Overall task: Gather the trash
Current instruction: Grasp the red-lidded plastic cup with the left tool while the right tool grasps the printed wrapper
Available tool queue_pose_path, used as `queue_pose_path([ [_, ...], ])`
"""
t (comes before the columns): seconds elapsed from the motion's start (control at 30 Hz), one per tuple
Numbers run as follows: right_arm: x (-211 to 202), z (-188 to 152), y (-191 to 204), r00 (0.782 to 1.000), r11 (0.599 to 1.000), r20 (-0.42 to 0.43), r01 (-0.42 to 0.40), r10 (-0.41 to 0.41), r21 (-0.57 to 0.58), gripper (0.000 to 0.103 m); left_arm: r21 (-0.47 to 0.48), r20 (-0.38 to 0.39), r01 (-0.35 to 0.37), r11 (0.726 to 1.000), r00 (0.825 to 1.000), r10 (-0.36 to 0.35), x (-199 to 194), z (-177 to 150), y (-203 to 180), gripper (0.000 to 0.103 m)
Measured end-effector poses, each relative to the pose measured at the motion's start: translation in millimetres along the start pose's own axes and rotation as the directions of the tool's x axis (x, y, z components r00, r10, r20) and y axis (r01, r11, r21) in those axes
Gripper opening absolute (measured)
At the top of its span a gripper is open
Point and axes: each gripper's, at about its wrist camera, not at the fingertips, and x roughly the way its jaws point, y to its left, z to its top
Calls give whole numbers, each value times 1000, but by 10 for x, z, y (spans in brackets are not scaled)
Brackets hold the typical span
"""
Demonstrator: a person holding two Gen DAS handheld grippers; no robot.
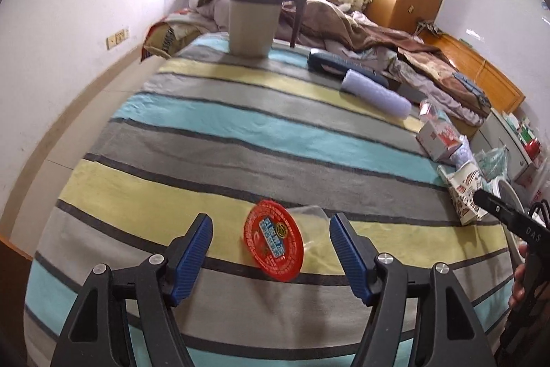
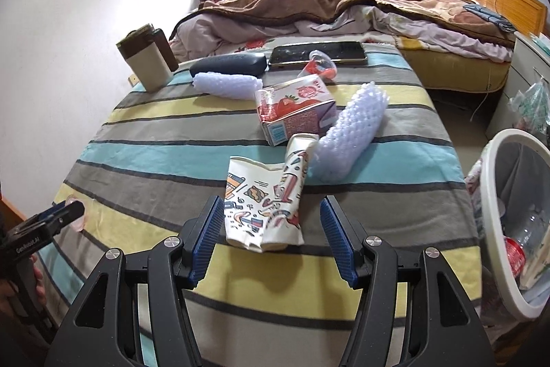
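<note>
A clear plastic cup with a red printed lid (image 1: 273,241) lies on its side on the striped cloth (image 1: 213,133). My left gripper (image 1: 271,219) is open just above it, with a blue pad on either side and neither one touching. In the right wrist view a crushed patterned paper cup (image 2: 261,212) lies on the cloth. My right gripper (image 2: 271,200) hovers open over it, and the cup sits between the pads. The left gripper (image 2: 68,212) also shows at the left edge of the right wrist view. A white trash bin (image 2: 515,229) with a bottle inside stands to the right.
Beyond the paper cup lie a strawberry carton (image 2: 295,112), two white foam sleeves (image 2: 347,140) (image 2: 227,85), a small red cup (image 2: 318,66), a phone (image 2: 318,55) and a dark case (image 2: 228,64). A beige lidded jug (image 1: 251,23) stands at the far edge. An unmade bed (image 2: 343,9) is behind.
</note>
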Motion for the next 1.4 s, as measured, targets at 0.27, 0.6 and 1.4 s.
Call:
queue_pose_path([
  [0.27, 121, 20, 16, 999, 1000, -34, 4, -4, 1, 53, 13, -26, 86, 996, 996, -86, 46, -63, -151, 70],
  [0.6, 68, -42, -5, 999, 999, -30, 28, -28, -16, 23, 56, -58, 183, 982, 982, -180, -30, -268, -531, 70],
  [1.4, -177, -272, -135, 1000, 1000, 7, -18, 19, -18, 23, 26, -18, 16, 1000, 1000, -16, -75, -399, -677, 51],
])
